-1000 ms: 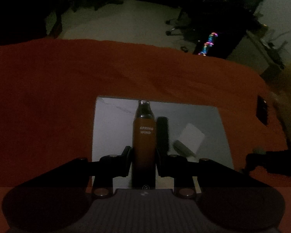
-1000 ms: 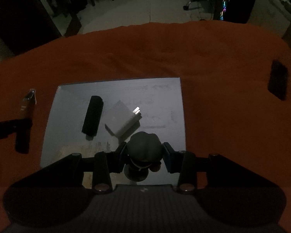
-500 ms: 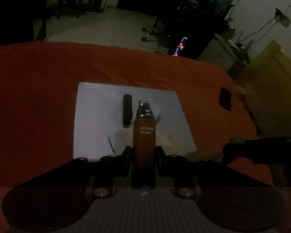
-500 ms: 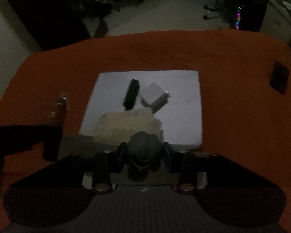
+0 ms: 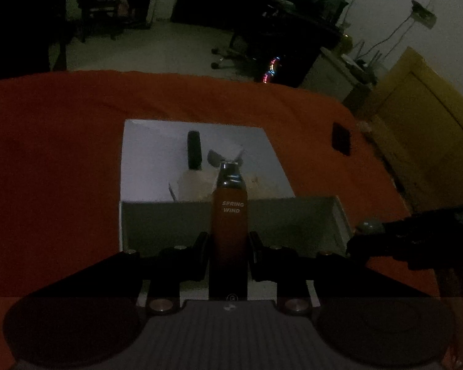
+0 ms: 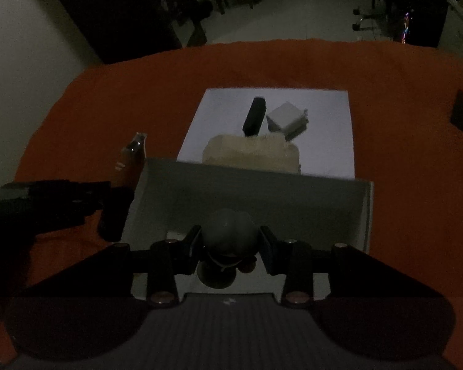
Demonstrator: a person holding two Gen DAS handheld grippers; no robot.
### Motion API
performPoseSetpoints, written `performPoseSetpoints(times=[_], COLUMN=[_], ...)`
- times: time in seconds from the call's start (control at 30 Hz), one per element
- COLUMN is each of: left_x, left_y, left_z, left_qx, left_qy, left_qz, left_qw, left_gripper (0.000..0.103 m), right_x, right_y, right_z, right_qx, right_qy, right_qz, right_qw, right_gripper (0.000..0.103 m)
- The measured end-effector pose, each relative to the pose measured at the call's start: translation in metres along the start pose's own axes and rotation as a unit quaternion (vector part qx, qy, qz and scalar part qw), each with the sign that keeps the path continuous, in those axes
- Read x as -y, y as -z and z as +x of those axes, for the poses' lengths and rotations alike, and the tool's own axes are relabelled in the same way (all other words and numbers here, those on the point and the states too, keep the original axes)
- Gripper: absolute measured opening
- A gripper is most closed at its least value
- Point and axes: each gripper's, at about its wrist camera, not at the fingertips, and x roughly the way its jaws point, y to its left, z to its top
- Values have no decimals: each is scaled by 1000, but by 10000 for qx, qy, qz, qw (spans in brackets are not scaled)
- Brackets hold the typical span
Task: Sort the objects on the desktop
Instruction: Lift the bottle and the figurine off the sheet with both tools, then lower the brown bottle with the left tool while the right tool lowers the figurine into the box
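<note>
Jaws of the left gripper point(image 5: 228, 243) were clamped on the bottle point(image 5: 230, 215), its long axis running forward along the fingers, cap outward. Beside it, the right gripper point(image 6: 230, 246) pinched a rounded grey figure point(image 6: 228, 243). Both loads hung over the near end of the open box point(image 6: 365, 215), the figure more centrally, the bottle at its left wall. Beyond lay the white sheet point(image 6: 330, 117) with a black stick point(image 6: 254, 115) and charger point(image 6: 287, 118). A second earlier, both grippers had been over that sheet; now it lay farther off.

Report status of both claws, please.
Left claw shut on orange SPRING WIND bottle. Right claw shut on grey round figure. Grey open box below.
</note>
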Motion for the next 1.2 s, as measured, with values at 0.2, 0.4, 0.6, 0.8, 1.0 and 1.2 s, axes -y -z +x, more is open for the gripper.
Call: performPoseSetpoints(times=[0.2,0.4,0.6,0.8,1.0,1.2], left_x=[-3,-12,-21,-23,-27,-29], left_y=[30,51,64,72,81,94], left_z=[4,16,34,43,54,66], left_qx=[-312,-513,-699,-808,-956,-1119], left_qy=[61,-12,-174,-287,-409,-568], left_qz=[-57,-198,-336,-322,-348,-278], left_qw=[9995,9985,9968,9958,9940,9917], left_gripper=[22,22,22,22,22,22], right_x=[1,7,17,27,40,47], right_y=[18,35,48,59,70,79], right_z=[5,25,46,63,84,106], right_qx=[-128,-393,-646,-864,-1121,-1354], right_qy=[52,216,351,458,636,805], right_qz=[38,63,91,112,152,66], right_qw=[9999,9990,9973,9951,9915,9875], right_gripper=[41,41,42,42,42,42])
